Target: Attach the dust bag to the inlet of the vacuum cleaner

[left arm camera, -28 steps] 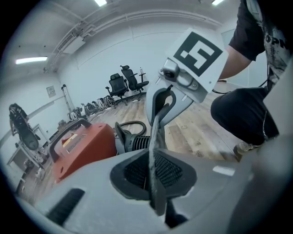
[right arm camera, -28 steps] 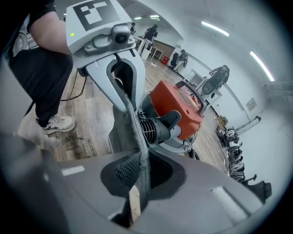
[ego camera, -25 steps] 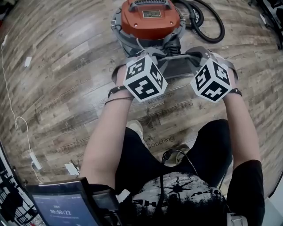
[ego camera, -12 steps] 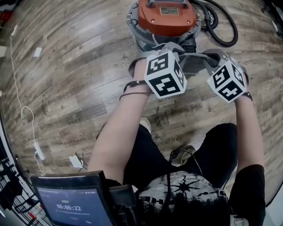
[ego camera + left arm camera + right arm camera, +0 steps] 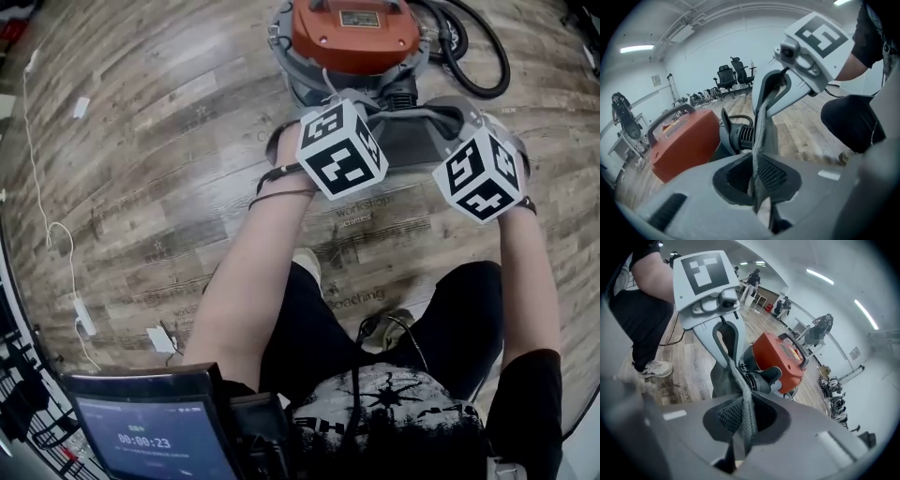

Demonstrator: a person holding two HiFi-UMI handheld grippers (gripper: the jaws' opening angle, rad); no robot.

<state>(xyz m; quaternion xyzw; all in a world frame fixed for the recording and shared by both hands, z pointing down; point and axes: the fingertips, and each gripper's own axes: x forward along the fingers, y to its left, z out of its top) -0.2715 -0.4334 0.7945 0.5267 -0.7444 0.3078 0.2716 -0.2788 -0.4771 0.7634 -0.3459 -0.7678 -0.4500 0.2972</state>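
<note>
We have the grey fabric dust bag pinched from both sides. The left hand-held gripper is clenched on a thin fold of its cloth and the right hand-held gripper is clamped on another fold. The bag hangs stretched between them at the top centre of the head view, just in front of the vacuum cleaner with the orange top and grey drum. It is not yet on the black ribbed inlet, which sits close behind the cloth in the left gripper view. Our main worry is the grip: each side bites only a narrow edge of soft cloth, so a push against the inlet could drag the fold out from between the pads and drop that side toward the wood-plank floor. We also cannot see the bag's opening in any view, so we may bring the wrong face to the port, or meet it tilted and seat only half of it. Pulling our hands further apart to tighten the cloth could strain or tear it. A hard push might shift the drum away from us. The black coiled hose at the upper right lies near the right side and could snag the bag.
</note>
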